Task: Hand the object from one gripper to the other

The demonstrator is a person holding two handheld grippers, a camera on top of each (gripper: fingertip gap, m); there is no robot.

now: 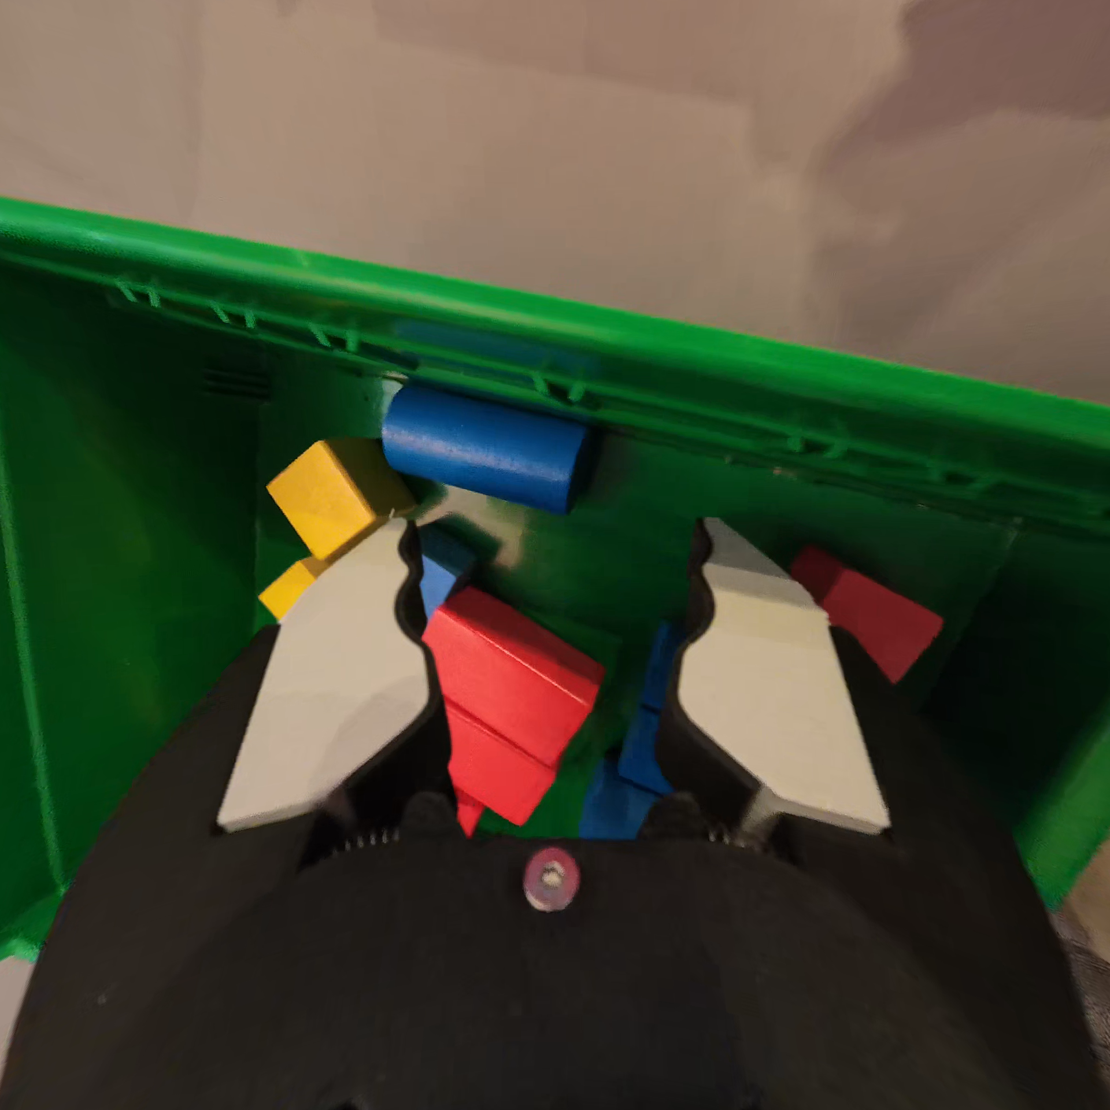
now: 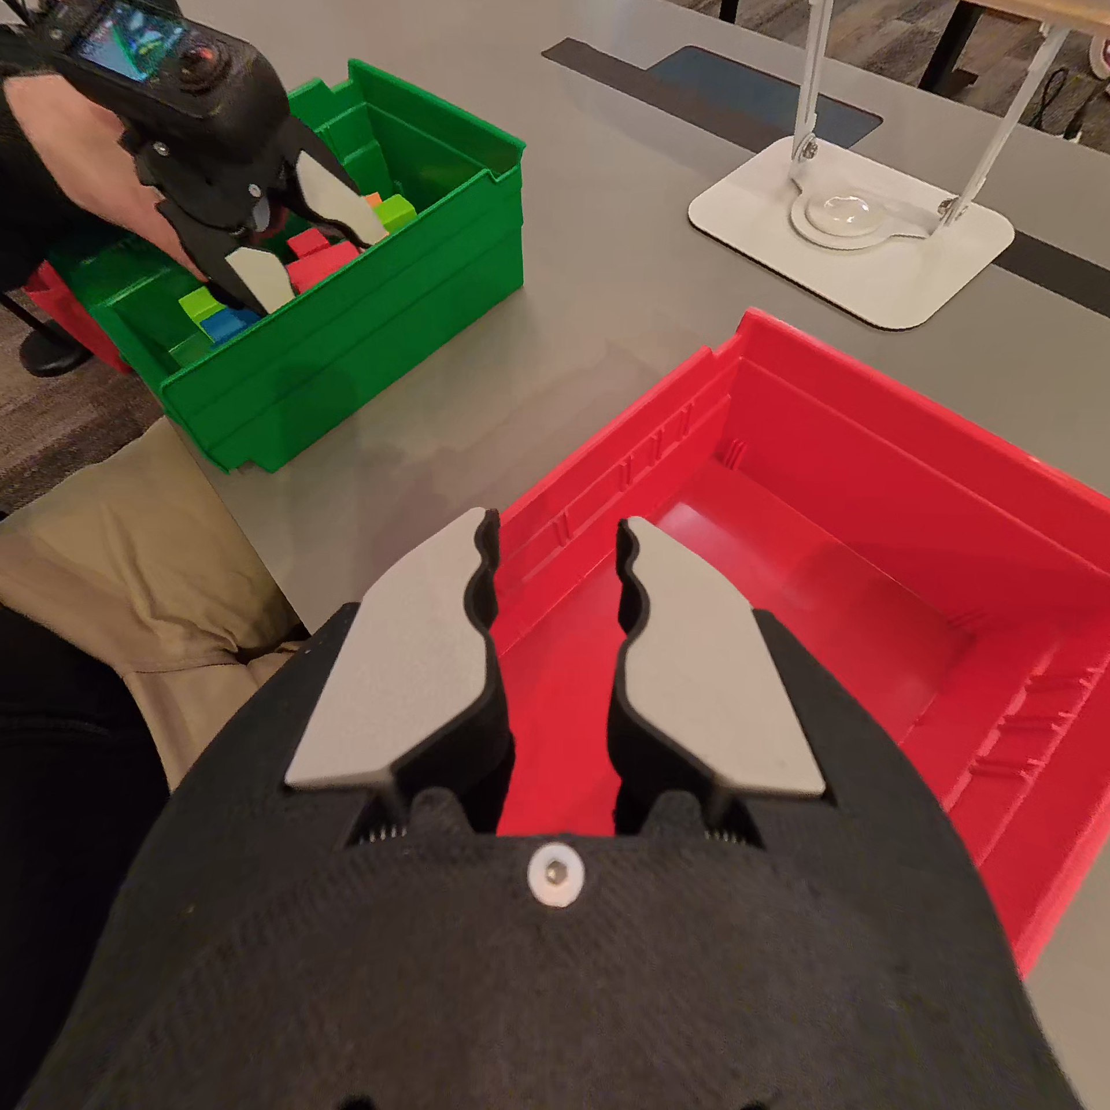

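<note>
Red block (image 1: 510, 667) lies in green bin (image 1: 661, 372), between my spread left gripper (image 1: 555, 534) fingers, ungrasped. Best to square jaws on its flat faces. Right gripper (image 2: 557, 522) parted, empty, over red bin (image 2: 901, 540).

From my remote seat I see a smooth grey worktop (image 2: 600, 252) filling most of the right wrist view. A white flat stand base (image 2: 853, 240) with two slanted pale legs sits on it toward the far right — a clear dome at its middle. Behind it lie a dark mat (image 2: 769, 96) and a black strip along the surface. Past the far edge there is mottled brown-grey carpet (image 2: 901, 30), and more carpet (image 2: 54, 414) at the left. Light is soft — faint reflections only.
</note>
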